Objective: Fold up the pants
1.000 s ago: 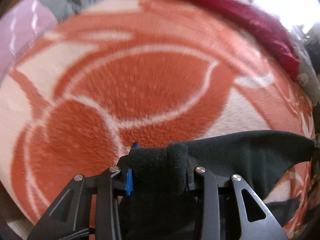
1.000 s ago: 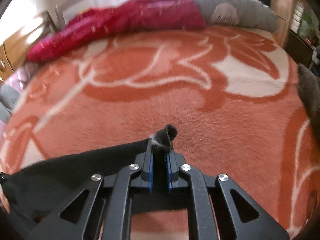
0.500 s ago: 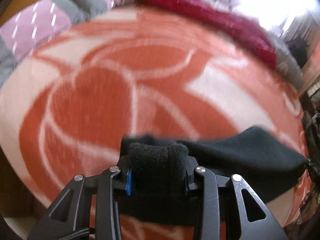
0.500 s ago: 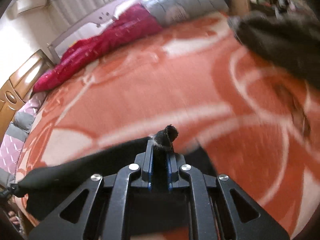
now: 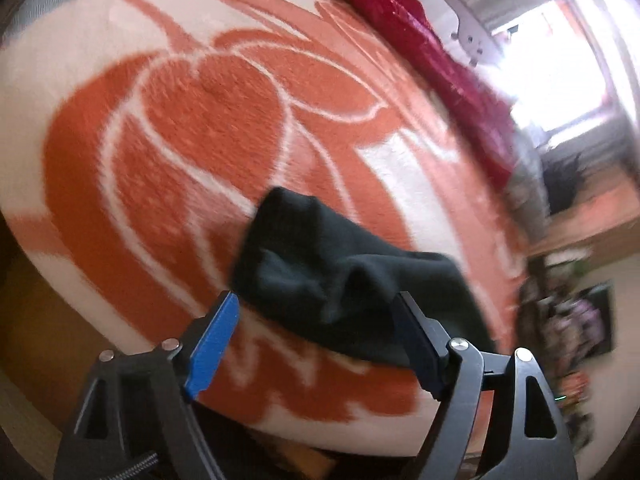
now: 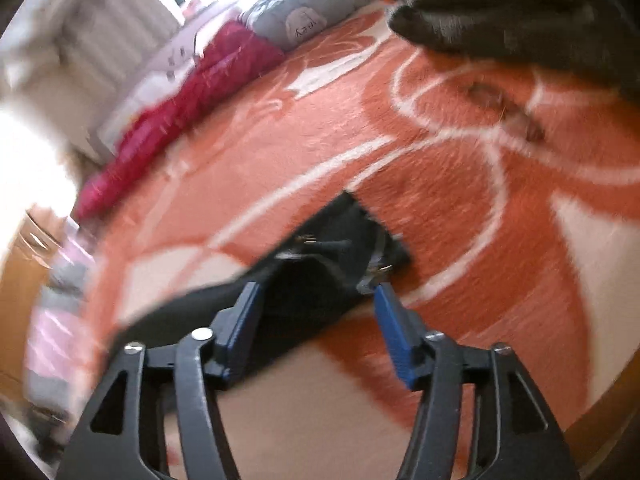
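Left tool (image 5: 316, 314): jaws just opened, black knit pants (image 5: 344, 276) bunched between them on the orange-and-cream fleece blanket (image 5: 200, 120), unclamped. Right tool (image 6: 318, 300): also just opened, pants loose between. Risk: lumpy drop, fold skews; right blue pad (image 6: 394, 334) may snag cloth. Grey pillow (image 6: 316, 4), far beyond pants: print unreadable.

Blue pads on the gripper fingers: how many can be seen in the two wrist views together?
4. Left gripper: one blue pad left, one darker right, against the black pants. Right gripper: two more.
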The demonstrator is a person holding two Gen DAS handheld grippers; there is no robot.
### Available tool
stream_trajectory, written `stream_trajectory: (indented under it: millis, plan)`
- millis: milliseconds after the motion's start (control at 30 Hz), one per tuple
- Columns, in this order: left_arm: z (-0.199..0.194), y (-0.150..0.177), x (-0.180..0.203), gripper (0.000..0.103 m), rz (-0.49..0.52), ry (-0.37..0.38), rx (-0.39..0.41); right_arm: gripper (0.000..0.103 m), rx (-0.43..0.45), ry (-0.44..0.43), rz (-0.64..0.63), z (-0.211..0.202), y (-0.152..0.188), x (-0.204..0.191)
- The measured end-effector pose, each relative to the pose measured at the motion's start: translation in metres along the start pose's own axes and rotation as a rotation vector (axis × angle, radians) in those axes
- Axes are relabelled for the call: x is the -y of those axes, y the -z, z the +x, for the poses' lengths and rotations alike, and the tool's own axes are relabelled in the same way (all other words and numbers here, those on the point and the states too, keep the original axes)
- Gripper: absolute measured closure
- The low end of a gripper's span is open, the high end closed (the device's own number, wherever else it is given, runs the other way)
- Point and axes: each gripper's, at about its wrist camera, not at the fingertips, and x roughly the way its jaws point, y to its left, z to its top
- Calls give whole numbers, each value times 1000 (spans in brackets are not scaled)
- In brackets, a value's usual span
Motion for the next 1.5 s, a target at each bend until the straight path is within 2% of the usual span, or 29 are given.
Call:
stream_trajectory:
  millis: [67,133,333,467,633,700,733,767,800,833,867,967,1000,1033,1100,1167,1200,1233,1300,1367,1467,1500]
  plan:
    - [13,-2,8,24,-46,61,-44,39,-43,-72,90,9,0,1]
    - [27,-2,18,23,-81,61,-69,39,-98,-134,176,29,1,0]
    - [57,-7,14,23,-258,78,-104,39,-162,-160,295,73,9,-9]
    - [70,-11,12,23,-299,54,-120,39,-169,-135,304,89,5,-17]
    - [99,-21,8,23,-369,32,-177,41,-177,-125,305,98,-1,-20]
    - [112,-27,7,25,-391,3,-200,48,-172,-119,289,98,-3,-21]
    - [119,-30,7,32,-400,-13,-204,61,-175,-111,280,100,-4,-21]
    - [123,-33,8,39,-403,-28,-202,69,-175,-106,276,100,-4,-19]
    - [126,-37,11,63,-394,-34,-197,85,-175,-104,267,102,-4,-18]
    - [128,-46,16,94,-357,-45,-190,93,-174,-111,260,104,-6,-17]
    - [128,-54,21,93,-327,-45,-182,93,-171,-115,256,103,-7,-16]
    - [99,-79,45,94,-247,43,-84,96,-126,-168,225,94,-27,-27]
    - [78,-84,62,94,-177,82,-26,96,-64,-216,206,80,-38,-35]
    - [63,-85,75,96,-110,87,26,96,7,-248,180,61,-48,-43]
    - [38,-76,91,96,33,65,111,96,74,-272,141,39,-55,-48]
    - [39,-60,83,97,79,22,93,96,63,-242,120,36,-48,-39]
    - [51,-50,71,97,79,1,50,96,35,-213,115,41,-41,-31]
    - [61,-42,61,100,62,-26,13,96,6,-173,111,49,-31,-22]
    - [86,-24,29,100,-7,-50,-81,96,-48,-123,138,64,-12,-3]
    - [93,-15,9,100,-55,-70,-105,96,-70,-119,190,73,1,12]
    - [88,-17,-8,99,-132,-15,-101,96,-88,-118,206,76,10,20]
    - [81,-23,-9,95,-139,-14,-84,96,-90,-117,198,75,9,18]
